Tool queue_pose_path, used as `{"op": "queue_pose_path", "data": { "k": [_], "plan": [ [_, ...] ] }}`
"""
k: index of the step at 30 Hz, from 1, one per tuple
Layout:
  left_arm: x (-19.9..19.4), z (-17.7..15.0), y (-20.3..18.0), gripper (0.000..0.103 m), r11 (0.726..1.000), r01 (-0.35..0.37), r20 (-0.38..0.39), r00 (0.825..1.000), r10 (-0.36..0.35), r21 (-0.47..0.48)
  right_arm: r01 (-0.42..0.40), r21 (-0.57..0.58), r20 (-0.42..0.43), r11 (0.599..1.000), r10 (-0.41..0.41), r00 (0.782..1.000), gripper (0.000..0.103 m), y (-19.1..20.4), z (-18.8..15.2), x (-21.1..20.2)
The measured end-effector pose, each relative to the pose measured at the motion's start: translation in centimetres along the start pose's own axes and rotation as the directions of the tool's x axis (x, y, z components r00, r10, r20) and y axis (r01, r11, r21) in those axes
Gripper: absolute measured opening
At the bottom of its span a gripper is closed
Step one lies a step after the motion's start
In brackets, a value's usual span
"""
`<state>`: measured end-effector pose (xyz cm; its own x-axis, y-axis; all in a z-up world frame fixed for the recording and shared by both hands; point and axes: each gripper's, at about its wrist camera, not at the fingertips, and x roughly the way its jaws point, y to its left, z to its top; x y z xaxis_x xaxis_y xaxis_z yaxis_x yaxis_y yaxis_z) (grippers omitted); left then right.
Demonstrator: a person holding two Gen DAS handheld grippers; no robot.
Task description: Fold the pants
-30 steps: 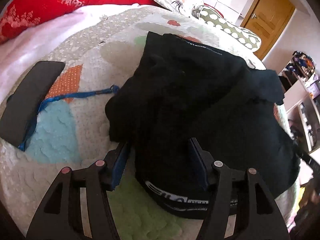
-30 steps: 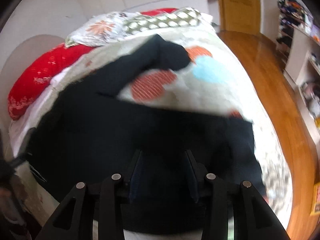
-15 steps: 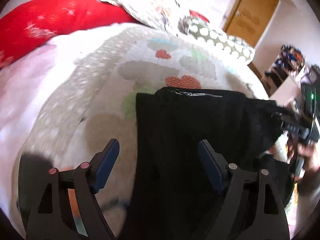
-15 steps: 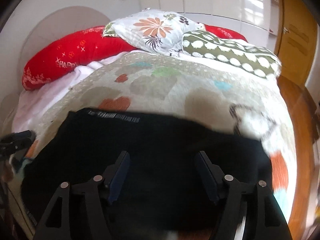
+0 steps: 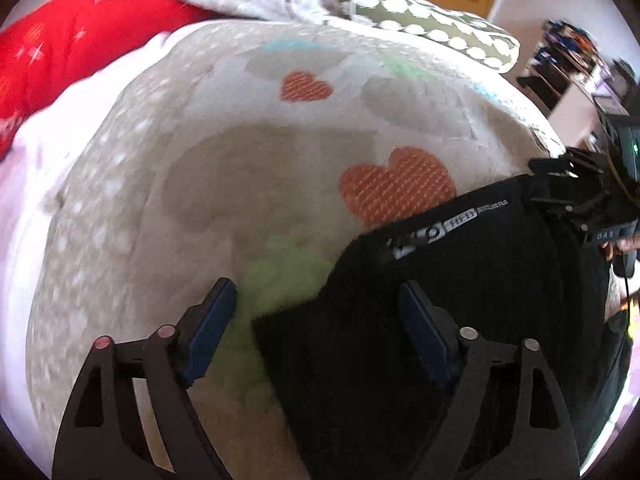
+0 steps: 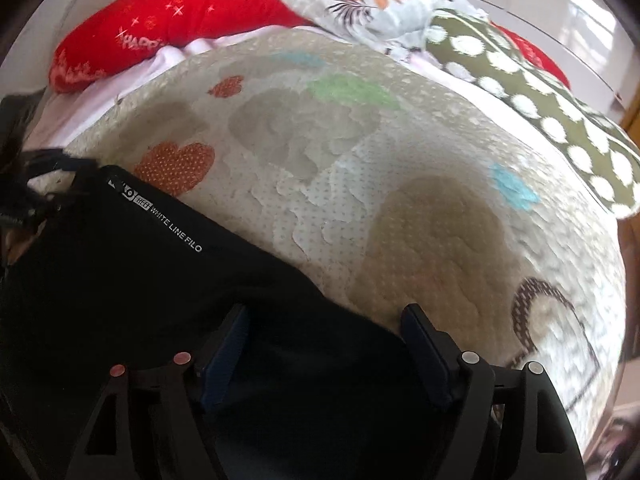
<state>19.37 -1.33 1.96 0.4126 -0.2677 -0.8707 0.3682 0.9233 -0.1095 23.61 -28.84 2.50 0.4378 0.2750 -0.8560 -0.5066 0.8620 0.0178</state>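
Left gripper (image 5: 316, 320) first: jaws spread wide, nothing pinched between the blue pads. A squared-off corner of the black pants (image 5: 460, 320) reaches in between the jaws from the right-finger side, lying flat on the quilt (image 5: 240, 184); the left finger sits over bare quilt, a pale green patch just beyond it.

Over to the right gripper (image 6: 324, 344): jaws equally wide apart, gripping nothing. Black cloth fills the whole gap between the fingers and spreads out to the left-finger side, while the right finger tip sits just at the fabric's edge, with quilt beyond it.

Now, progress. The pants are laid out on the bed with the waistband stretched fairly straight ahead of both sets of jaws (white lettering on the band reads clearly in the right wrist view). That looks to me like the spreading-out stage; I can't make out a finished fold anywhere, and the legs are out of view, so I'd judge most of the folding is not yet done.

The garment itself: deep black, matte, soft, lying smooth with few wrinkles, its edge crisp against the heart-patterned quilt.

Further out: the other gripper shows at the far end of the waistband in each view, and beyond the quilt a red cushion (image 6: 172, 28) and a polka-dot pillow (image 6: 540, 120).
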Motion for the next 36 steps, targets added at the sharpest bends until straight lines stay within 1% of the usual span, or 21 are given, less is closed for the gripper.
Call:
{"op": "queue_pose_path", "data": {
  "k": [1, 3, 4, 5, 7, 8, 9, 10, 13, 16, 17, 18, 20, 23, 26, 28, 29, 30, 32, 35, 36],
  "plan": [
    [0.5, 0.2, -0.3, 0.088, 1.000, -0.008, -0.004, 1.000, 0.009, 0.025, -0.005, 0.006, 0.008, 1.000, 0.005, 1.000, 0.075, 0.0, 0.1, 0.2],
    [0.7, 0.2, -1.0, 0.086, 0.997, -0.034, 0.011, 0.999, 0.034, 0.067, -0.020, 0.014, 0.013, 1.000, 0.020, 1.000, 0.057, 0.4, 0.0, 0.4],
    [0.7, 0.2, -1.2, 0.070, 0.997, -0.028, 0.016, 1.000, 0.026, 0.076, -0.041, 0.002, 0.028, 0.999, 0.041, 0.999, 0.038, 1.0, -0.2, 0.1],
    [0.5, 0.2, -1.5, 0.060, 0.996, -0.005, 0.023, 1.000, 0.003, 0.089, -0.054, -0.011, 0.035, 0.999, 0.054, 0.998, 0.024, 1.6, -0.3, -0.1],
    [-0.4, 0.0, -2.7, 0.024, 0.991, -0.004, 0.053, 0.999, -0.003, 0.130, -0.042, -0.030, 0.036, 0.999, 0.043, 0.998, 0.009, 2.6, -0.5, -0.4],
    [-0.8, -0.1, -3.0, 0.021, 0.990, -0.018, 0.066, 0.998, 0.009, 0.138, -0.033, -0.029, 0.035, 0.999, 0.034, 0.999, 0.008, 3.1, -0.6, -0.7],
    [-1.4, -0.2, -3.4, 0.011, 0.988, -0.052, 0.089, 0.995, 0.039, 0.145, -0.011, -0.032, 0.042, 0.999, 0.013, 0.999, 0.007, 3.6, -0.6, -1.1],
    [-2.1, -0.2, -3.5, 0.005, 0.987, -0.082, 0.109, 0.992, 0.067, 0.138, 0.006, -0.031, 0.058, 1.000, -0.004, 0.998, 0.007, 3.8, -0.7, -1.9],
    [-5.5, -0.2, -3.0, 0.004, 0.996, -0.044, 0.164, 0.986, 0.031, 0.076, 0.030, -0.003, 0.117, 1.000, -0.030, 0.993, 0.005, 3.8, -1.3, -5.3],
    [-10.3, -1.4, -4.1, 0.004, 0.998, -0.008, 0.256, 0.967, -0.009, 0.064, 0.031, 0.017, 0.218, 0.999, -0.034, 0.975, 0.005, 4.7, -2.8, -11.0],
    [-11.5, -1.9, -4.5, 0.004, 0.998, -0.012, 0.276, 0.961, -0.006, 0.065, 0.037, 0.015, 0.251, 0.999, -0.039, 0.967, 0.005, 5.5, -3.7, -13.2],
    [-13.5, -3.1, -5.3, 0.004, 0.998, -0.010, 0.311, 0.950, -0.010, 0.065, 0.036, 0.013, 0.274, 0.999, -0.038, 0.961, 0.005, 6.3, -4.5, -14.8],
    [-15.8, -5.0, -6.5, 0.004, 0.998, -0.003, 0.346, 0.938, -0.019, 0.062, 0.032, -0.003, 0.324, 0.999, -0.029, 0.945, 0.005, 8.5, -6.6, -18.4],
    [-19.2, -9.8, -7.5, 0.004, 0.999, 0.031, 0.390, 0.920, -0.040, 0.030, 0.019, -0.049, 0.377, 0.999, 0.001, 0.926, 0.005, 13.4, -11.9, -23.0],
    [-20.1, -14.9, -8.0, 0.004, 0.999, 0.052, 0.377, 0.925, -0.051, 0.009, -0.042, -0.057, 0.356, 0.997, 0.060, 0.933, 0.005, 17.1, -16.9, -23.9],
    [-19.0, -18.1, -7.7, 0.004, 0.996, 0.084, 0.311, 0.948, -0.068, -0.038, -0.109, -0.031, 0.327, 0.994, 0.113, 0.938, 0.005, 19.5, -20.6, -22.9],
    [-18.4, -19.3, -7.5, 0.004, 0.995, 0.080, 0.281, 0.958, -0.061, -0.056, -0.165, -0.011, 0.299, 0.986, 0.161, 0.941, 0.005, 20.3, -22.6, -21.8],
    [-17.7, -20.3, -7.2, 0.004, 0.995, 0.074, 0.256, 0.965, -0.055, -0.067, -0.190, 0.003, 0.271, 0.982, 0.182, 0.945, 0.005, 21.0, -23.7, -20.5],
    [-16.3, -22.6, -6.5, 0.004, 0.994, 0.038, 0.184, 0.983, -0.018, -0.107, -0.212, 0.067, 0.236, 0.975, 0.191, 0.953, 0.005, 21.5, -25.8, -17.4],
    [-16.8, -24.1, -5.3, 0.004, 0.985, 0.035, 0.165, 0.986, -0.007, -0.166, -0.209, 0.170, 0.231, 0.963, 0.167, 0.958, 0.005, 21.1, -27.4, -14.8],
    [-17.6, -24.5, -5.1, 0.004, 0.983, 0.033, 0.176, 0.984, 0.000, -0.183, -0.227, 0.197, 0.242, 0.954, 0.177, 0.954, 0.006, 20.8, -27.5, -14.9]
  ]
}}
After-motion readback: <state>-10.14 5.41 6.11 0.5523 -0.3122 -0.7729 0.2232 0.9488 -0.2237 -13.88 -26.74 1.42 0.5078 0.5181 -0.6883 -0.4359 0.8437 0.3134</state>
